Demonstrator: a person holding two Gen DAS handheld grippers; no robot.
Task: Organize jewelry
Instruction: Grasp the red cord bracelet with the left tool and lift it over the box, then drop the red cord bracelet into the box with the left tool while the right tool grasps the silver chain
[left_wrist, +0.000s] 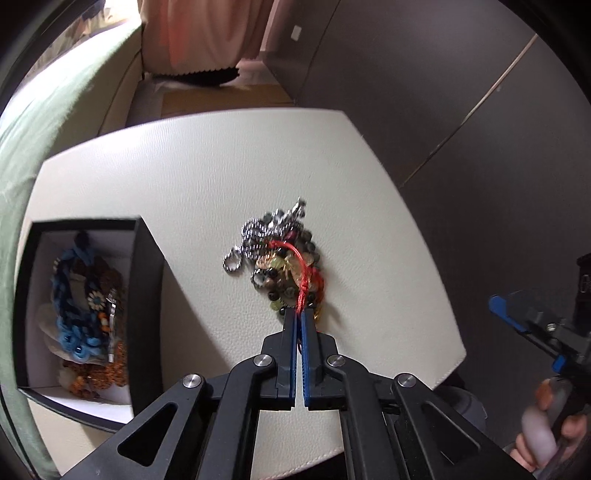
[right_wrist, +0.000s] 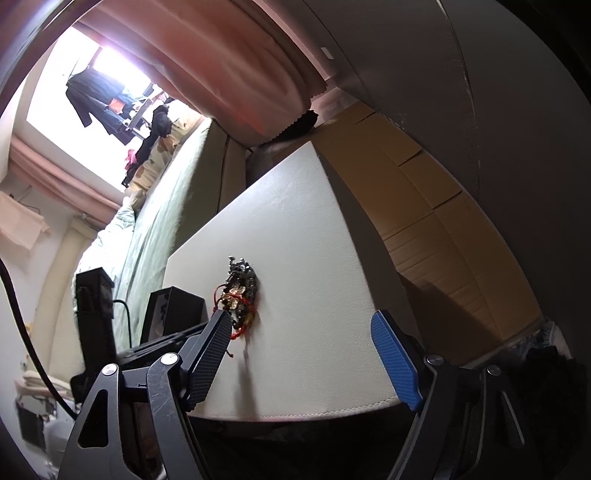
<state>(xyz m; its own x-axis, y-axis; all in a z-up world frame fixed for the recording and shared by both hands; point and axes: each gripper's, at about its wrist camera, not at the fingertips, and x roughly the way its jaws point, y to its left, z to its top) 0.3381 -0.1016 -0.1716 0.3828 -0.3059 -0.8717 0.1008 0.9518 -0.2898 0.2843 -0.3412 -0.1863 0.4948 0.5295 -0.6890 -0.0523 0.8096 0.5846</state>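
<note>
Left wrist view. We see the left gripper (left_wrist: 299, 314) angled down over a cream, pebble-grained leatherette table top (left_wrist: 207, 177). Its blue ribbed pads (left_wrist: 306, 354) are pressed together, clenched on the tail of a red braided cord (left_wrist: 301, 280). The cord runs up into a jewelry pile (left_wrist: 280, 258): a silver ball chain (left_wrist: 247, 236) looped on the left, dark round beads and amber translucent pieces tangled beneath. The pile lies near the middle of the top. To the left stands an open black rectangular box (left_wrist: 147, 295) with a white lining; inside we note a blue knotted cord necklace (left_wrist: 74, 295), orange beads and a small flower charm. At far right the right gripper (left_wrist: 532, 328) shows beyond the table edge, a hand (left_wrist: 546, 432) around its grip.

Right wrist view. The right gripper (right_wrist: 295, 354) is tilted, held low near the table's stitched front edge (right_wrist: 332, 410). Its jaws stand wide apart, holding nothing; one finger (right_wrist: 397, 358) shows a blue ribbed pad. Between them we see the pile (right_wrist: 240, 295) on the top, the red cord (right_wrist: 236, 332) trailing from it, and the black box (right_wrist: 177, 314) just to its left. Flattened brown cardboard (right_wrist: 443, 236) lies right of the table; a green textile-covered bed (right_wrist: 162, 229) lies left.
</note>
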